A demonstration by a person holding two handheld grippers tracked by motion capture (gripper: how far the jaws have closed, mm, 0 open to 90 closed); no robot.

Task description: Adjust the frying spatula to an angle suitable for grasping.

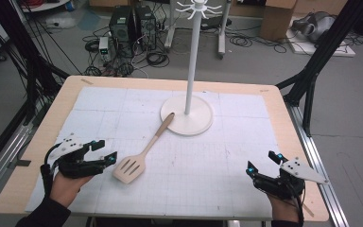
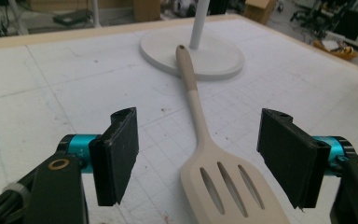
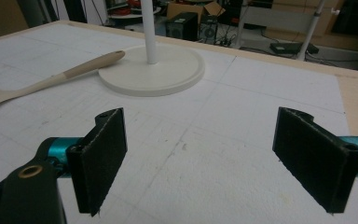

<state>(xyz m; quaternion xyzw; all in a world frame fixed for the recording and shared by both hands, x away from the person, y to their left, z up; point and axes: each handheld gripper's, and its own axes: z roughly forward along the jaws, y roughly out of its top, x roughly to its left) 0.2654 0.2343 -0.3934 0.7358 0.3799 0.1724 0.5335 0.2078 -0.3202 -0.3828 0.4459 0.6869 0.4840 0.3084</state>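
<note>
A pale wooden slotted spatula [image 1: 142, 153] lies on the white gridded mat [image 1: 208, 165], its handle tip resting on the round base of a white hook stand [image 1: 194, 122]. My left gripper [image 1: 108, 150] sits low just left of the spatula's head, jaws open. In the left gripper view the spatula [image 2: 214, 182] lies between the open jaws of the left gripper [image 2: 198, 158], and the pads stand apart from it. My right gripper [image 1: 262, 162] rests open near the table's front right; the right gripper [image 3: 205, 158] has only bare mat between its jaws.
The stand's tall pole [image 1: 191, 61] rises from the base at the mat's far middle, with hooks at the top. The wooden table [image 1: 66, 99] shows bare edges around the mat. Computers, cables and boxes lie on the floor beyond.
</note>
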